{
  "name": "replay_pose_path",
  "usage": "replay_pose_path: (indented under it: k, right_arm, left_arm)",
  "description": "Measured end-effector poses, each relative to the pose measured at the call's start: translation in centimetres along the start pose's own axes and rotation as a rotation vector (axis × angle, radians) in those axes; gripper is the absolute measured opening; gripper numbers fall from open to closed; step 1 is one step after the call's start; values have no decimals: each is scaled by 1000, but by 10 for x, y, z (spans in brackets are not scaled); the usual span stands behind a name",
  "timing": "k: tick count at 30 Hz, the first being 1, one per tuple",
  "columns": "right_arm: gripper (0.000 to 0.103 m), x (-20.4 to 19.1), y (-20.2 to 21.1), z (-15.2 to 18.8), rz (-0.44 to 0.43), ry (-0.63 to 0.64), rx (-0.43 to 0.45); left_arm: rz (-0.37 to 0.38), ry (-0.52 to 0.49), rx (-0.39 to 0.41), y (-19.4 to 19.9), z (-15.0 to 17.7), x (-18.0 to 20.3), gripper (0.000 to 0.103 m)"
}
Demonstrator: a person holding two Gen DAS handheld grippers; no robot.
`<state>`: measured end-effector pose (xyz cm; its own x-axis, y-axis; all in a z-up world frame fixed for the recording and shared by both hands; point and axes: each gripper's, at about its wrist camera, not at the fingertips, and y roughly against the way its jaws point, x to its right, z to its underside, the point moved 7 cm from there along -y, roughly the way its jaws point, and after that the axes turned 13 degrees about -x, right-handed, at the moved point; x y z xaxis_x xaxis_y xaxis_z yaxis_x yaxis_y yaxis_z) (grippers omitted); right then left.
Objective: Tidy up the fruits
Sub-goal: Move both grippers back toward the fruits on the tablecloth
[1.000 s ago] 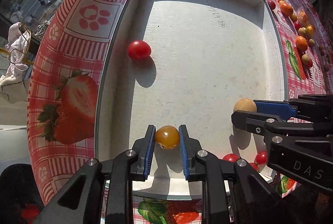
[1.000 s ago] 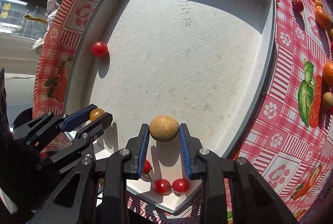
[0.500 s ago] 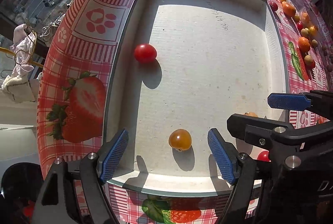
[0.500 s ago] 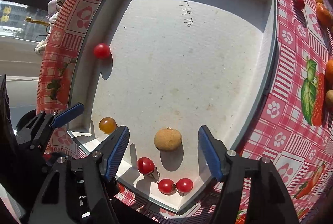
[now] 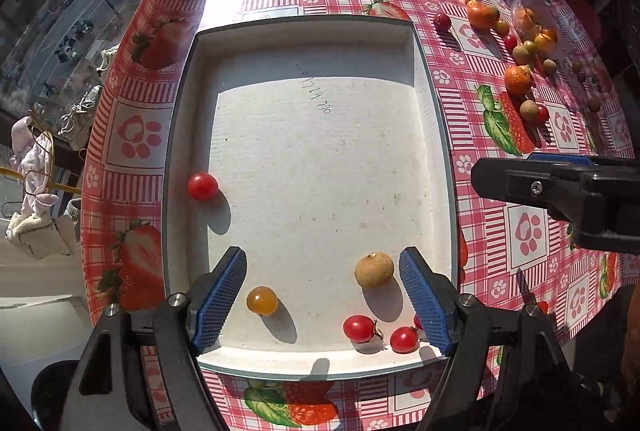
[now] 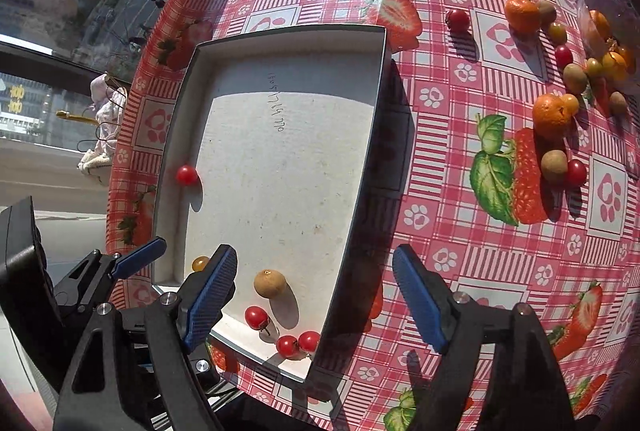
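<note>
A white tray (image 5: pixel 432 79) lies on the strawberry tablecloth. In it lie a yellow cherry tomato (image 5: pixel 261 300), a tan longan (image 5: pixel 374 270), red cherry tomatoes near the front edge (image 5: pixel 359 328) and one red tomato by the left wall (image 5: pixel 203 186). My left gripper (image 5: pixel 322 271) is open and empty, raised above the tray's front. My right gripper (image 6: pixel 314 269) is open and empty, above the tray's right front corner. The longan (image 6: pixel 270 283) and the yellow tomato (image 6: pixel 200 263) also show in the right wrist view.
Loose fruit lies on the cloth to the right of the tray: mandarins (image 6: pixel 551 115), longans (image 6: pixel 554 161) and red tomatoes (image 6: pixel 457 20). A clear plastic bag with fruit (image 6: pixel 604 31) sits at the far right. The table's left edge drops off by a window.
Both grippers opened and let go: the yellow tomato and the longan now lie in the tray. Both grippers then pulled back and up, the right one shifting to the right.
</note>
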<state>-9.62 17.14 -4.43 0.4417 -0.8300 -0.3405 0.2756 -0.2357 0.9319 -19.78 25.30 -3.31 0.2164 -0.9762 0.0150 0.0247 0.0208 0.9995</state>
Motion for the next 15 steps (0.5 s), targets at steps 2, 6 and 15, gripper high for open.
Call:
replay_pose_path:
  k: [2,6,15]
  right_arm:
    - [83,25,10,4,11,-59,21]
    - [83,85,19,13,45,-176,37]
    - [83,182,31,19,104,-312,55]
  left_arm:
    - [7,-36,19,9,-11,18,80]
    - [29,-106,43,21,-39,58,80]
    - [22,-209,-1,-4,-68,132,80]
